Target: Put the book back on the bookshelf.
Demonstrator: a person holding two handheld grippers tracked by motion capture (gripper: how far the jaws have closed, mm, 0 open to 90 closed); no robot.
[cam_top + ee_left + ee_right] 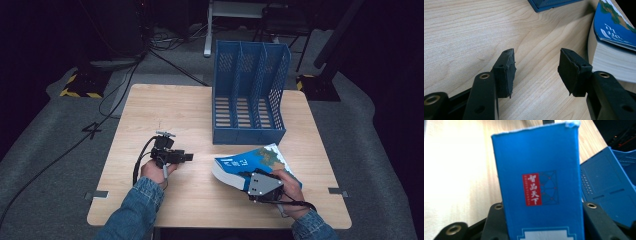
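Your right gripper (263, 187) is pinching the thick blue book (252, 162) by its spine at the near right of the table while your left gripper (176, 156) waits spread and empty, so next, I judge, lift it upright into the blue file rack (248, 95) beyond.

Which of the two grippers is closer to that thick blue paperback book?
Right. The right gripper is clamped across the thick blue paperback book at its spine. The left gripper lies apart on the bare wood, its jaws open, pointing toward the book.
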